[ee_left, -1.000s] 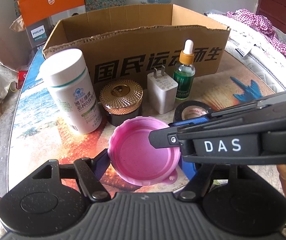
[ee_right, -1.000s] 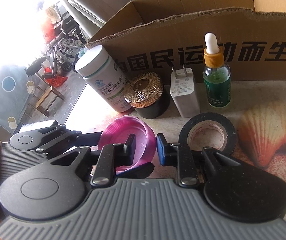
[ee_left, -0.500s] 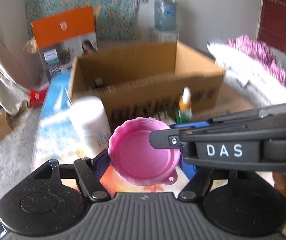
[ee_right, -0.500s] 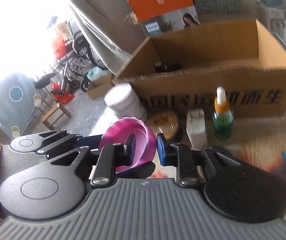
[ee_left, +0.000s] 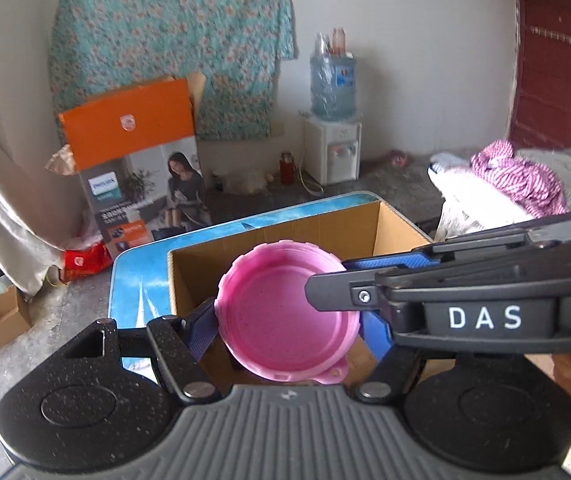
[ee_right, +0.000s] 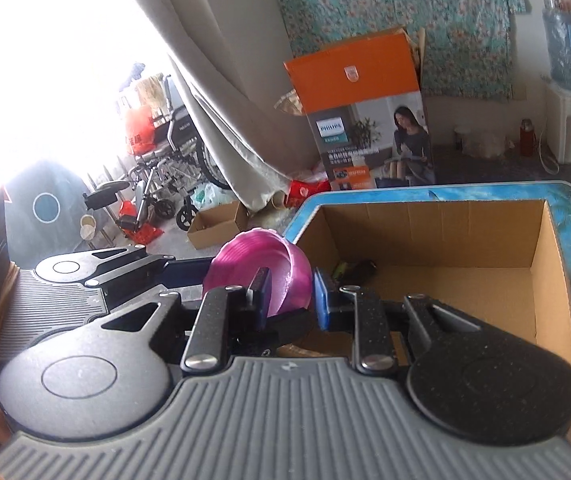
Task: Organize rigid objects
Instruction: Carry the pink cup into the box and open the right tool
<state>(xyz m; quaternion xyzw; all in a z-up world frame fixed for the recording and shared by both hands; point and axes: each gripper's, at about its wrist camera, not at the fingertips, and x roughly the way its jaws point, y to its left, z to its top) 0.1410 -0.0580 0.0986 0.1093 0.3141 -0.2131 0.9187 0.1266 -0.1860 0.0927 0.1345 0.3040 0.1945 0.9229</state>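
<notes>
In my left wrist view the pink lid (ee_left: 285,312) sits dead centre, hollow side toward the camera, clamped between the blue pads of my left gripper (ee_left: 287,320): one pad presses its left edge, the other its right edge. A small tab on the lid's rim points toward the bottom of the frame. My right gripper (ee_left: 365,292) reaches in from the right of that frame, and its tip overlaps the lid's right rim.

In the right wrist view the same lid (ee_right: 261,264) appears left of centre, tilted on edge. One blue pad of my right gripper (ee_right: 291,300) lies inside its rim and the other outside, so the rim wall is pinched between them.

The lid hangs above the near left corner of the open cardboard box (ee_right: 541,248), which stands on the blue-edged table (ee_right: 437,192). A small dark object (ee_right: 359,267) lies on the box floor, too blurred for me to identify.
</notes>
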